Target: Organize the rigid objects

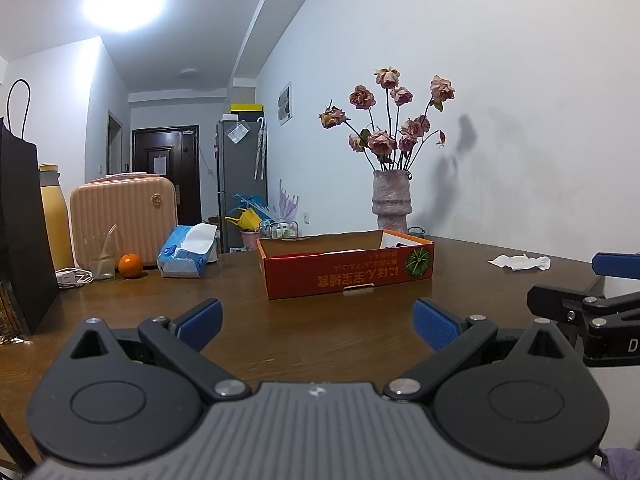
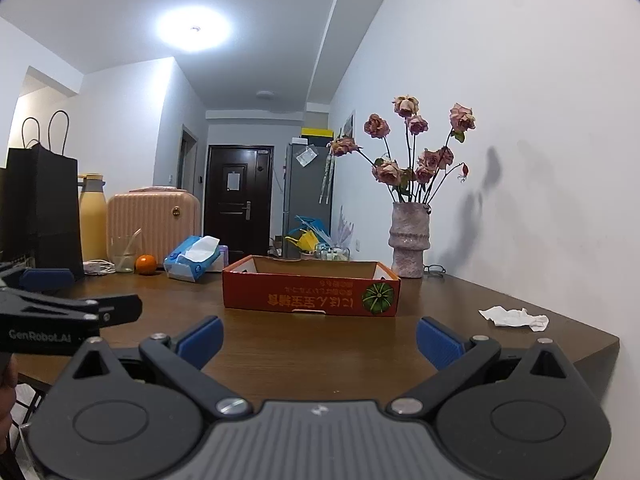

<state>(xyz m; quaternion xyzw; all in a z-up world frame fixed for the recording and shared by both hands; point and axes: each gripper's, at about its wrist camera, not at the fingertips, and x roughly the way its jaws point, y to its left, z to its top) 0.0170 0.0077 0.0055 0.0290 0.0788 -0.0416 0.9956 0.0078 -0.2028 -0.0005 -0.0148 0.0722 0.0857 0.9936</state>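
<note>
Both the left gripper (image 1: 316, 322) and right gripper (image 2: 318, 340) gape wide and empty above the tabletop's (image 1: 248, 320) near edge, while the box (image 1: 348, 270) mid-table already holds flat items, fitting either sorting underway or finished.

both wrist views look low across the table (image 1: 360, 320), sharing the orange box (image 2: 312, 292).
</note>
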